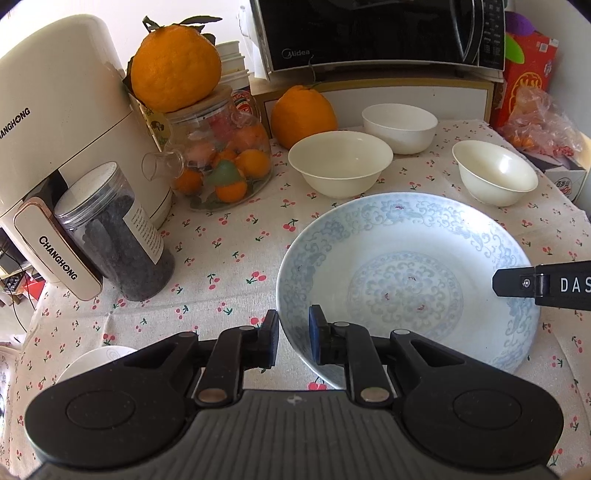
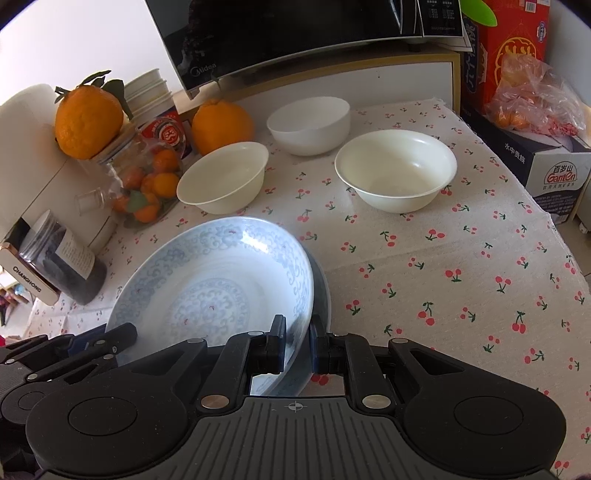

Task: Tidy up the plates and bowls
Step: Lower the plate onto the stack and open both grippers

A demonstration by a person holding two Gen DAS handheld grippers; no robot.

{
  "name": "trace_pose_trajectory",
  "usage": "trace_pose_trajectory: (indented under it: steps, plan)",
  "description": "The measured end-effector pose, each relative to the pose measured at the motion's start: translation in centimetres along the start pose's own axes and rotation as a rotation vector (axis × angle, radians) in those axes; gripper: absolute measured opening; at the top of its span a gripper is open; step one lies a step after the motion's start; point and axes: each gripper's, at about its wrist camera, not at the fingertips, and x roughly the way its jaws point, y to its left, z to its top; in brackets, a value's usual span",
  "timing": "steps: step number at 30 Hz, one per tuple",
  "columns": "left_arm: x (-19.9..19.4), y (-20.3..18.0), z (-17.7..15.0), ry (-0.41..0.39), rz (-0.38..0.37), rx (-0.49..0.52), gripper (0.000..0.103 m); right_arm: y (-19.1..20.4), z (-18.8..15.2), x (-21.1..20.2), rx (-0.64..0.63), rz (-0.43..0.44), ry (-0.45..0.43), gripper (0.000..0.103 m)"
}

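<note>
right fingers (image 2: 297,349): pinched on the near rim of the blue-patterned plate (image 2: 221,280), one pad inside the rim and one outside; the plate hangs tilted, its far edge towards the bowls.
left fingers (image 1: 293,341): a narrow gap, straddling the plate's left rim in the left wrist view; the pads do not seem to press it, so i read them as loosened, not gripping.
plate: held over the cherry-print tabletop (image 2: 461,258); a darker edge shows just behind its right side in the right wrist view, and i cannot tell whether that is a second plate or a shadow.
bowls: three lie apart and unstacked beyond the plate: a cream bowl (image 2: 223,177) on the left, a white bowl (image 2: 308,125) at the back, another cream bowl (image 2: 397,170) on the right.
surroundings: a glass jar of fruit (image 1: 218,162), two large oranges and a microwave (image 1: 369,33) stand behind.
progress: early by my judgement; no bowls are nested, the plate is not set in a final place.
left to do: settle the plate, then gather the bowls into one stack.
</note>
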Motion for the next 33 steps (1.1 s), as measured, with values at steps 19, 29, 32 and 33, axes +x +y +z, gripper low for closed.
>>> trace_pose_trajectory:
  steps: [19, 29, 32, 33]
  plan:
    - [0.3, -0.9, -0.2, 0.022, 0.008, 0.045, 0.018, -0.6, 0.1, -0.6, 0.010, -0.044, 0.034, 0.007]
    - [0.3, 0.1, -0.2, 0.061, -0.030, -0.011, 0.032, -0.6, 0.2, -0.9, 0.016, -0.023, 0.046, 0.019]
    - [0.1, 0.5, -0.1, 0.072, -0.036, -0.022, 0.038, -0.5, 0.2, -1.3, 0.010, -0.023, 0.043, 0.027]
    - [0.1, 0.6, -0.1, 0.077, -0.041, -0.026, 0.044, -0.4, 0.2, -1.4, 0.009, -0.021, 0.040, 0.035]
